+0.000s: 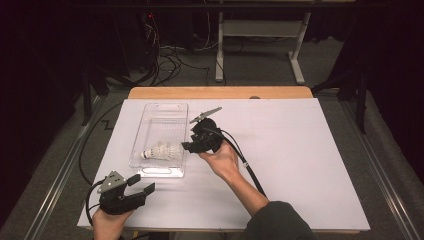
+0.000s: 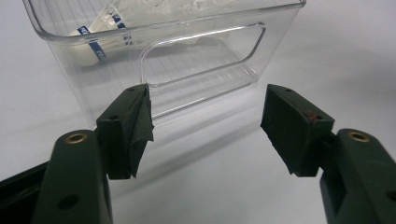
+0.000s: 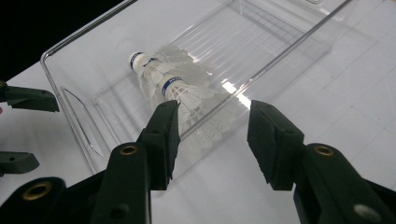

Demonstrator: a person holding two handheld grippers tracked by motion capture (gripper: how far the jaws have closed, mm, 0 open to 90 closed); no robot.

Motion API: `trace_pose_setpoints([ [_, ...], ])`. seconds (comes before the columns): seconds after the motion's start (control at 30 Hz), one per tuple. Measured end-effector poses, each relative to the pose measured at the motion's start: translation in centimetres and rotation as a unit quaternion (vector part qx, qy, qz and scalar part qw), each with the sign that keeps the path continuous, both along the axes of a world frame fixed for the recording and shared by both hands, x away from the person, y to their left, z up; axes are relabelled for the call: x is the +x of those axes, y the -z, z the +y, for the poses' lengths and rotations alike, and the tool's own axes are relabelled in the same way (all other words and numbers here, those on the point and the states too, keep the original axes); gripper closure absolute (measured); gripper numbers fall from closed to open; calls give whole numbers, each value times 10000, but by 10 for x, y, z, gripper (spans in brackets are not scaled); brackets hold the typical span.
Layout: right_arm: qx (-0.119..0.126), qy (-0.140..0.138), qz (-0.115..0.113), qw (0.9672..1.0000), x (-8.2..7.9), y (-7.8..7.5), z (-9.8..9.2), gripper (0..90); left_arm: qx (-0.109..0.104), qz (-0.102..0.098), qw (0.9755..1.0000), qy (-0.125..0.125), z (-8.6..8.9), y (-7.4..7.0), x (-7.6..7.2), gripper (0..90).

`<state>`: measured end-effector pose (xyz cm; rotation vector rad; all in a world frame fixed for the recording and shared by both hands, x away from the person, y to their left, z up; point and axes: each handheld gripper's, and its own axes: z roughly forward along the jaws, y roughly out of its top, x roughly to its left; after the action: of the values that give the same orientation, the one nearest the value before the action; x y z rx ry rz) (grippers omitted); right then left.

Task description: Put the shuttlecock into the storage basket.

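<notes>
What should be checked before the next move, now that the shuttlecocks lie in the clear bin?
1. Shuttlecocks inside the clear bin: ok, two lie on its floor.
2. Right gripper free of any load: ok, jaws open, nothing between them.
3. Right gripper clear of the bin: cannot tell; its tips sit at the long wall.
4. Left gripper open and free: ok, it faces the bin's handle cutout.
5. Bin upright on the white table: ok.
6. More shuttlecocks waiting on the table: cannot tell.
</notes>
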<state>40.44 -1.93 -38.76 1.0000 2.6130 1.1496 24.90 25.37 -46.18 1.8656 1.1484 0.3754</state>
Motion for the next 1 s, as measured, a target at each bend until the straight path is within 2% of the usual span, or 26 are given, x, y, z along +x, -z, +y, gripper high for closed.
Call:
trace_pose_setpoints([
  [1.0, 94, 313, -126, 9994, -4, 11, -41, 500, 8, 1, 10000, 13, -1, 0, 0, 341],
])
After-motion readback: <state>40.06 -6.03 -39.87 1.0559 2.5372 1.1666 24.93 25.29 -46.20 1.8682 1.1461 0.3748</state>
